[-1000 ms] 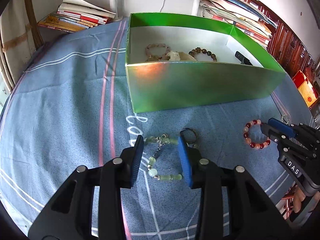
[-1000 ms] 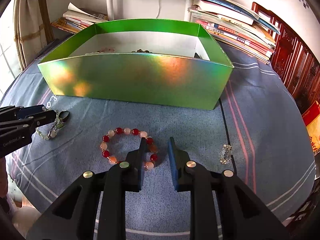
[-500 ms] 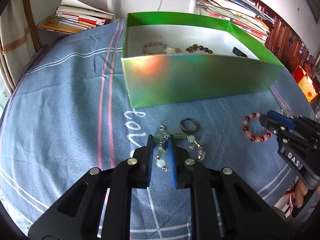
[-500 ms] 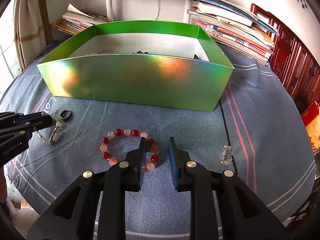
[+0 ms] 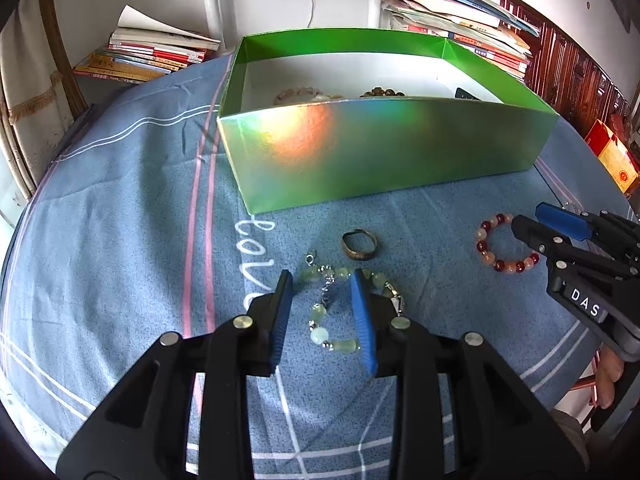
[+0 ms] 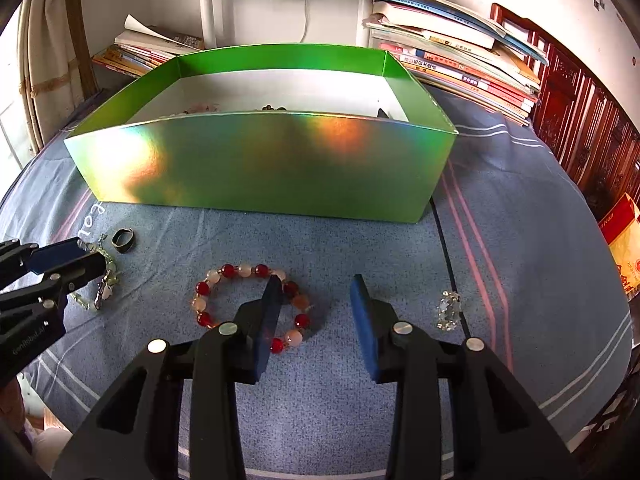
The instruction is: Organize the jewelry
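A pale green bead bracelet [image 5: 332, 320] with a silver chain lies on the blue cloth, partly between the open jaws of my left gripper [image 5: 322, 280]; it also shows in the right wrist view [image 6: 105, 280]. A dark ring [image 5: 359, 244] lies just beyond it. A red and peach bead bracelet [image 6: 248, 304] lies under the left finger of my open, empty right gripper [image 6: 314, 284]; it also shows in the left wrist view [image 5: 505, 248]. The green box [image 5: 384, 152] behind holds several bracelets [image 5: 300, 94].
A small clear crystal piece [image 6: 449, 309] lies on the cloth right of my right gripper. Stacks of books [image 6: 460, 60] line the back and right. More books [image 5: 148, 54] lie at the back left. The cloth-covered table [image 6: 520, 240] drops off at the front and right.
Both grippers opened from shut. The left one let go of the green bracelet, which now lies on the cloth. The right gripper's jaws widened beside the red bracelet.
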